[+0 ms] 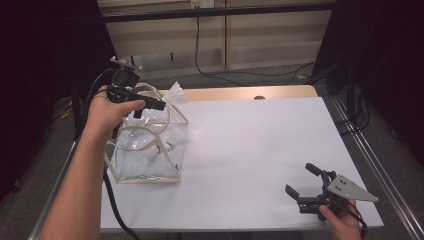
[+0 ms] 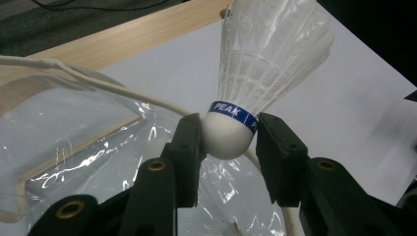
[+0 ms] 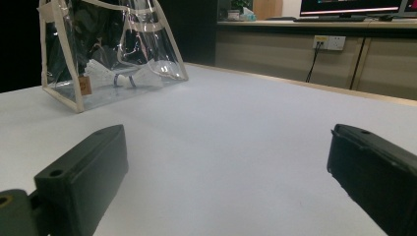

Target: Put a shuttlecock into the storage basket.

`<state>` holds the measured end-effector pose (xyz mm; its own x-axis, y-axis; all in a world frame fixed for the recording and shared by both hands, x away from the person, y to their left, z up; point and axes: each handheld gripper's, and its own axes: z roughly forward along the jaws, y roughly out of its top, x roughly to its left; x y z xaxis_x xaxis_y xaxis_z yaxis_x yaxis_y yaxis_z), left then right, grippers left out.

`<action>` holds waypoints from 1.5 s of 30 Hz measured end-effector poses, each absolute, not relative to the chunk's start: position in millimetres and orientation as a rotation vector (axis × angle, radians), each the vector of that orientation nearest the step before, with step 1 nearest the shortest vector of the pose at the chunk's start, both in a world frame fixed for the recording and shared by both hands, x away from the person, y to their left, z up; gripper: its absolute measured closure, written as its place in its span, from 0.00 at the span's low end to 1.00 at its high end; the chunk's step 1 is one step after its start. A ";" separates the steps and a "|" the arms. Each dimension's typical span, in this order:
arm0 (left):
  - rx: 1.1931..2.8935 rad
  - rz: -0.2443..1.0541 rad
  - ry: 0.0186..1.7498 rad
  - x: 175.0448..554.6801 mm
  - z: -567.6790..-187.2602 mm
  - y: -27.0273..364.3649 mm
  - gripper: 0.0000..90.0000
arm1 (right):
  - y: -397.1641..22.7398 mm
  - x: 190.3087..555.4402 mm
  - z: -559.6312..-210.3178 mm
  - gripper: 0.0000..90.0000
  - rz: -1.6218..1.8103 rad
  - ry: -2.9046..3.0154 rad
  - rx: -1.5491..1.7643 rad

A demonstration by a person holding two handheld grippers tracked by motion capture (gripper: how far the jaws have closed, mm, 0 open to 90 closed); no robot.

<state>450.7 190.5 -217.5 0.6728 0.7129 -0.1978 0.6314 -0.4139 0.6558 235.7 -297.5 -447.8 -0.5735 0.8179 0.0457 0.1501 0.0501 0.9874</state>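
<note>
L gripper clamps shuttlecock by its cork over clear bag at 10 o'clock; centre over mouth before release; R gripper wide, idle on surface.

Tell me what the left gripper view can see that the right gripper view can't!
The left gripper view alone: the left gripper pinching a white shuttlecock by its round cork, with a blue band reading PEAK, held above the open bag.

The right gripper view alone: the right gripper open with nothing between its jaws, shuttlecocks lying inside the bag, and a wall socket behind.

Both: the clear plastic bag with its cream trim, and the white table.
</note>
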 end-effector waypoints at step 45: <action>2.139 0.189 1.111 446.4 -224.4 232.0 0.70 | -297.3 235.5 -447.7 0.02 1.569 1.779 0.975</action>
